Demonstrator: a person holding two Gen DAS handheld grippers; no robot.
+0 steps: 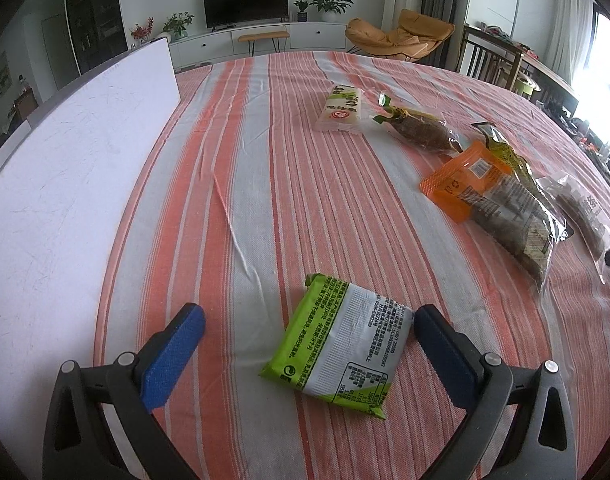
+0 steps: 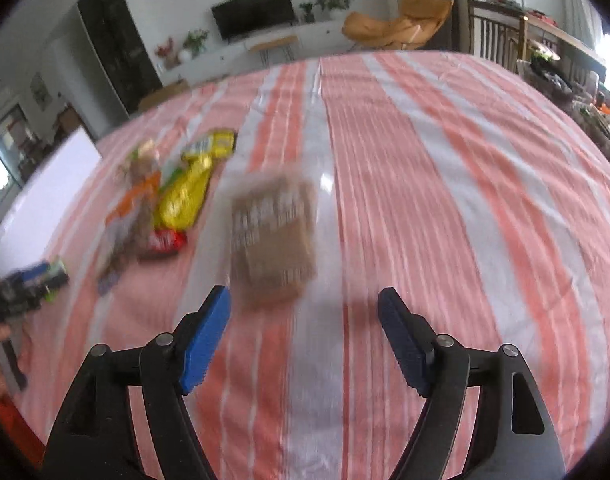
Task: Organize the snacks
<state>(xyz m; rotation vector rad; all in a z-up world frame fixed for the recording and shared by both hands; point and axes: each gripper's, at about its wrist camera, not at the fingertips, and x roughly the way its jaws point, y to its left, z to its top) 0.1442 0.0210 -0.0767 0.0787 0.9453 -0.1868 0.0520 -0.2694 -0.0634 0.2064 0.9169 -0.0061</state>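
My left gripper (image 1: pixel 309 332) stands wide open over the striped cloth (image 1: pixel 265 160), a green-and-white snack packet (image 1: pixel 341 340) lying flat between its blue pads; the right pad (image 1: pixel 445 352) sits just at the packet's edge, the left pad (image 1: pixel 173 356) well apart from it, and neither presses on it. My right gripper (image 2: pixel 305 332) is also spread wide and holds nothing, only bare cloth between its fingers. Just ahead of it lies one brown packet (image 2: pixel 273 236), blurred.

From the left wrist I count six packets: the green-and-white one, a white-and-green packet (image 1: pixel 343 110) farther off, a dark snack in clear wrap (image 1: pixel 421 130) touching it, an orange-ended packet (image 1: pixel 461 180) overlapping a long clear bag of dark pieces (image 1: pixel 521 216), and one brown packet (image 1: pixel 589 212) at the right edge. The right wrist view adds a yellow bag (image 2: pixel 187 196) and a red packet (image 2: pixel 165 240) in that cluster, too blurred to count surely. One white board (image 1: pixel 73 160) lies along the cloth's left side.
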